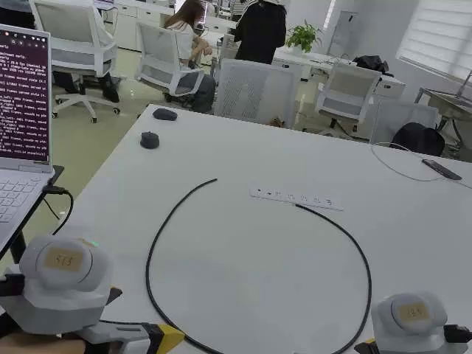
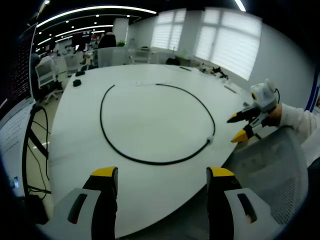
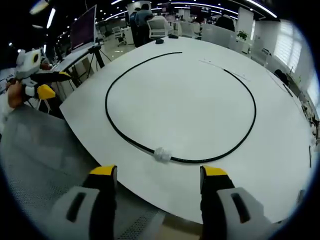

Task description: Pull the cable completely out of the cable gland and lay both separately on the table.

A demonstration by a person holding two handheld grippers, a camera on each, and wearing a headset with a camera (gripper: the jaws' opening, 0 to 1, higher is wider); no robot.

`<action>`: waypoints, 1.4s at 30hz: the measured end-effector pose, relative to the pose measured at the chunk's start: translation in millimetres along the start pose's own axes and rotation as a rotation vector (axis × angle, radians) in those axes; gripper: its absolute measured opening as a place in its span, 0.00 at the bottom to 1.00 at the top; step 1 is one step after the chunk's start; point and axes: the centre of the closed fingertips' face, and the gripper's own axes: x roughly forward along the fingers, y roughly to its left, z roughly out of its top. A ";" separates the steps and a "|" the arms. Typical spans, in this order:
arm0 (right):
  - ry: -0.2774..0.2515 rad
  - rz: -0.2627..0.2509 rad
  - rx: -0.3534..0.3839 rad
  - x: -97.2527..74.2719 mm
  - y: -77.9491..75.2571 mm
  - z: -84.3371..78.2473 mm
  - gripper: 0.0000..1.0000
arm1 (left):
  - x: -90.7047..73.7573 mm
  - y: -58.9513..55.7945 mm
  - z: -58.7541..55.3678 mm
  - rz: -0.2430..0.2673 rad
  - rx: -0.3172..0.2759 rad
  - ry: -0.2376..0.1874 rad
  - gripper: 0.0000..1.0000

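Two items, not yet parted: one black cable (image 3: 107, 107), laid in a wide loop on the white desk (image 1: 243, 251), and one small white cable gland (image 3: 161, 154), threaded on the cable at the near arc of the loop, close to the desk's near edge. Your left gripper (image 2: 162, 175) is held just outside that edge, its fingers (image 2: 105, 175) spread apart and holding nothing. Your right gripper (image 3: 159, 172) is likewise spread and empty, with the gland ahead of it. Hazards, as judged:

1. The gland sits near the edge, so a clumsy nudge could tip it and that arc of cable off the desk.
2. The gland is small and probably slick, so a shallow pinch may let it slip out as you pull.
3. A pull on the cable with the gland unheld would likely drag the whole loop instead of parting the two.
4. A long run of cable has to draw through, and it may snag or sweep against the white strip (image 1: 295, 198) lying by its far end.
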 end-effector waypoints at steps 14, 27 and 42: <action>0.002 0.002 0.004 0.2 0.0 -0.3 0.65 | 0.4 -0.8 -1.3 -0.005 -0.006 0.007 0.70; 0.008 0.004 -0.002 0.6 0.4 -1.1 0.65 | 0.8 1.7 -2.5 -0.003 -0.005 0.012 0.69; -0.001 0.032 -0.004 2.5 1.7 1.3 0.57 | 1.5 5.5 -1.5 -0.015 -0.082 -0.011 0.70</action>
